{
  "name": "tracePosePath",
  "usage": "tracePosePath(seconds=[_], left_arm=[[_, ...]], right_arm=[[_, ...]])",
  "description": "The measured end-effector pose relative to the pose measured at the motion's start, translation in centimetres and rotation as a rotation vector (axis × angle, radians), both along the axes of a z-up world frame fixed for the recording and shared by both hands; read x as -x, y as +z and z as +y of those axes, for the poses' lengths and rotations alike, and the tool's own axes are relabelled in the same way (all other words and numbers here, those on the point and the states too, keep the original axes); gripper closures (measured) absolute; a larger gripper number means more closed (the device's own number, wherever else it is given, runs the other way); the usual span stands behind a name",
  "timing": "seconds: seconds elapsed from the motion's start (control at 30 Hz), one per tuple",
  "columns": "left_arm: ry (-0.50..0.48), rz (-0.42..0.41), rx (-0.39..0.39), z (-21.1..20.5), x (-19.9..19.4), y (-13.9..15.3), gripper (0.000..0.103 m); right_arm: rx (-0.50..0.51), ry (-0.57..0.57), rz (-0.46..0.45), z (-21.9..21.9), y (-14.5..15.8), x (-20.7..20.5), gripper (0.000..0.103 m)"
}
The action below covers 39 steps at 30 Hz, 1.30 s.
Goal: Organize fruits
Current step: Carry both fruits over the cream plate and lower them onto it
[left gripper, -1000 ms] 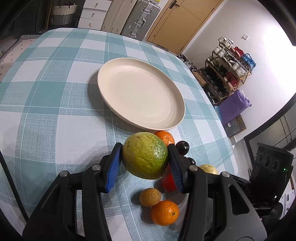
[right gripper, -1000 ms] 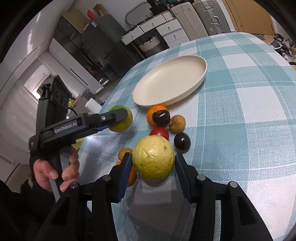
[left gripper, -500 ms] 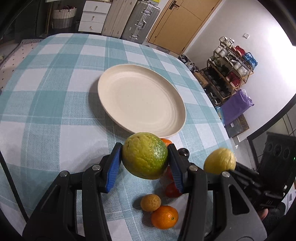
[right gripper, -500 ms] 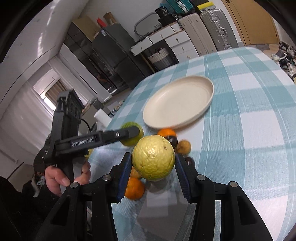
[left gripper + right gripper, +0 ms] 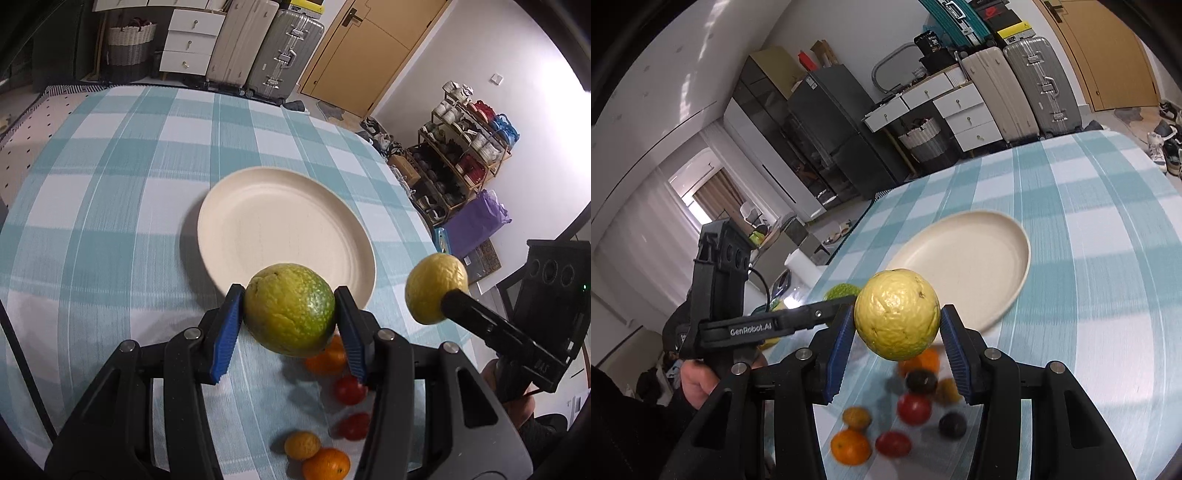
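Left gripper (image 5: 290, 314) is pinching a green-yellow guava (image 5: 290, 309), right gripper (image 5: 897, 334) a yellow guava (image 5: 897, 319), both lifted above the table's near edge by the cream plate (image 5: 266, 218).

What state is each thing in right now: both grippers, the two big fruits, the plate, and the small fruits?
left gripper: shut on green-yellow fruit
green-yellow fruit: held, off the table
right gripper: shut on yellow fruit
yellow fruit: held, off the table
plate: on the tablecloth, nothing in it
small fruits: loose on the tablecloth, beside the plate
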State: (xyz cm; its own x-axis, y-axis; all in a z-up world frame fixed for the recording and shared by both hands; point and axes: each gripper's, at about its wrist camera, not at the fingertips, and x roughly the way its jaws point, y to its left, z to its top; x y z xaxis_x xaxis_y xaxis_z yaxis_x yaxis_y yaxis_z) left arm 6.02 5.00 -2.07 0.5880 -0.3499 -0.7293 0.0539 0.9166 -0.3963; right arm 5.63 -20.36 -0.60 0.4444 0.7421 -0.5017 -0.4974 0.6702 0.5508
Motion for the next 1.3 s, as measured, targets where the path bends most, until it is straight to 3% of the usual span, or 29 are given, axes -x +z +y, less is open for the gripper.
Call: tracePosePath(seconds=[0.5,0.83,1.3], left_arm=[[-0.015,-0.001,0.023,0.1,-7.7,0.2,0.057],[-0.016,0.041,0.071,0.8,-13.1,-1.9,0.057],[-0.007,0.102,0.141,1.4,-17.5,-4.8,0.057]], right_arm=[[0.077,-0.012,0.003,1.8,0.3,-7.7,0.055],[0.092,0.014,0.099,4.1,-2.4,-12.6,0.054],[0.14,-0.01,0.147,5.2,-4.7,-16.1,0.054]])
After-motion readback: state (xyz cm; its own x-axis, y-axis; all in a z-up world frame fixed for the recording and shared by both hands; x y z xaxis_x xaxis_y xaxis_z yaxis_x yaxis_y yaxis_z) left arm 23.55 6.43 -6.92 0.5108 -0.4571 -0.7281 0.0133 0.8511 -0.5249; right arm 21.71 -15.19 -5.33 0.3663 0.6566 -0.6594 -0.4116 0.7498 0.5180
